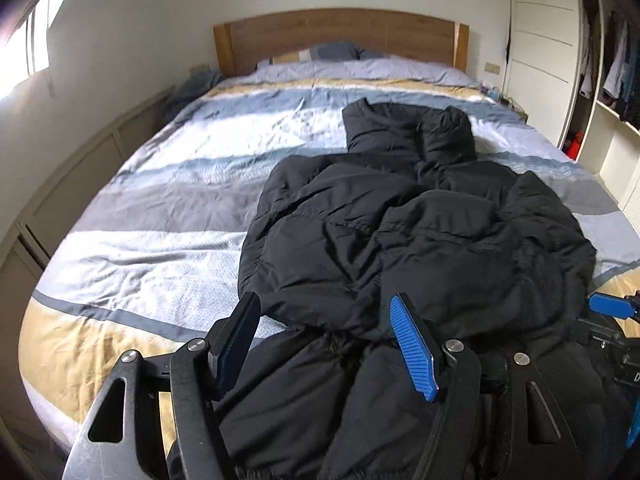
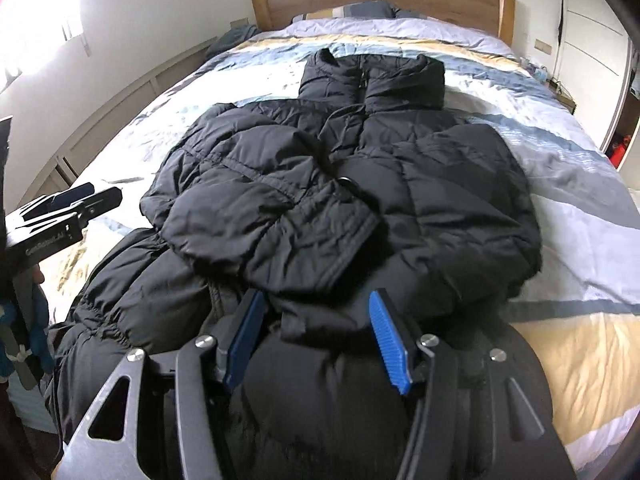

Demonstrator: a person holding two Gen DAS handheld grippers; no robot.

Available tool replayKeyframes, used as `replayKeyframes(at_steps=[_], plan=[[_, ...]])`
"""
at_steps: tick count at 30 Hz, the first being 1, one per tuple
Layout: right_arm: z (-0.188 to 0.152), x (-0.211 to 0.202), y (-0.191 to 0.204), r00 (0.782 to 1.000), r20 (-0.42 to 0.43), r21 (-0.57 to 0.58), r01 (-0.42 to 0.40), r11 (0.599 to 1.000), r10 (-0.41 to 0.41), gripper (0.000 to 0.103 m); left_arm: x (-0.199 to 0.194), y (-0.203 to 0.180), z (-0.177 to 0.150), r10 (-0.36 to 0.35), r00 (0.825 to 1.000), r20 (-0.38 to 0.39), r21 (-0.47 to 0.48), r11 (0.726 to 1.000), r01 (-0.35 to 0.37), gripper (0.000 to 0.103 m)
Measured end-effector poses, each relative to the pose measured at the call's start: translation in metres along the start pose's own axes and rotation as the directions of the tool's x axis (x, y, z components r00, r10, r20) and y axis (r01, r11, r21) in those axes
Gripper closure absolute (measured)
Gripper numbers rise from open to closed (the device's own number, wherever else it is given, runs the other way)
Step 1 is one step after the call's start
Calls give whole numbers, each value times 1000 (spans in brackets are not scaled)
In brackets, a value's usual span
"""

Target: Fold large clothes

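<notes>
Both grippers, left gripper (image 1: 328, 344) and right gripper (image 2: 316, 340), hold their jaws apart, gripping nothing, above the black puffer jacket (image 2: 340, 200), which lies near the foot edge of the striped bed (image 1: 140, 240), collar toward the headboard (image 1: 340, 32).

jacket: black quilted puffer jacket (image 2: 320, 184), sleeves folded across front
surface: striped blue-yellow bedspread (image 2: 580, 216)
right gripper (image 2: 316, 340): jaws apart over hem

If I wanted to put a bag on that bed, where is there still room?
Bare striped duvet lies between the black puffer jacket and the window-side wall, and beyond its collar toward the pillows. The near end is crowded by jacket and both hand-held grippers.
</notes>
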State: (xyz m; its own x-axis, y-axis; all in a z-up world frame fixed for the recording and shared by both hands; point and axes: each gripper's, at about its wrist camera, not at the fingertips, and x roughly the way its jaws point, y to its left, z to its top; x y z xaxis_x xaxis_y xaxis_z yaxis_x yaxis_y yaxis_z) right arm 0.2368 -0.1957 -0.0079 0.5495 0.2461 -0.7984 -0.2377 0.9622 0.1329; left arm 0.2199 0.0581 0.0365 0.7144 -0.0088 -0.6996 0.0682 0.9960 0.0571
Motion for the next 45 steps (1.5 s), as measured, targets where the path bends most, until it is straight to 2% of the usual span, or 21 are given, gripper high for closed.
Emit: replayKeyframes(at_steps=[6, 9, 11, 12, 14, 19, 28, 36, 45], plan=[[-11, -24, -10, 999, 43, 38, 12, 999, -14, 49, -25, -8, -10, -9, 999, 43, 15, 1000, 9, 32], [-13, -34, -20, 998, 64, 60, 25, 998, -29, 49, -32, -14, -11, -3, 998, 63, 32, 999, 1, 24], [-14, -41, -27, 996, 80, 76, 35, 997, -41, 49, -36, -15, -9, 4, 997, 82, 37, 999, -7, 14], [-14, -43, -30, 995, 86, 81, 37, 996, -44, 49, -39, -16, -8, 5, 996, 93, 37, 999, -9, 13], [-11, -49, -38, 993, 101, 93, 44, 995, -53, 41, -42, -17, -3, 3, 994, 110, 43, 999, -8, 12], [0, -57, -54, 989, 132, 111, 55, 992, -70, 40, -42, -18, 9, 7, 992, 128, 60, 998, -14, 9], [49, -50, -96, 980, 168, 142, 83, 986, -107, 38, -14, -20, 55, 32, 989, 145, 111, 993, -49, 9], [107, -24, -132, 972, 192, 157, 109, 982, -139, 38, 30, -26, 103, 45, 987, 157, 141, 988, -67, 9], [155, 13, -156, 969, 202, 158, 112, 981, -144, 38, 77, -32, 133, 40, 988, 150, 163, 984, -65, 9]])
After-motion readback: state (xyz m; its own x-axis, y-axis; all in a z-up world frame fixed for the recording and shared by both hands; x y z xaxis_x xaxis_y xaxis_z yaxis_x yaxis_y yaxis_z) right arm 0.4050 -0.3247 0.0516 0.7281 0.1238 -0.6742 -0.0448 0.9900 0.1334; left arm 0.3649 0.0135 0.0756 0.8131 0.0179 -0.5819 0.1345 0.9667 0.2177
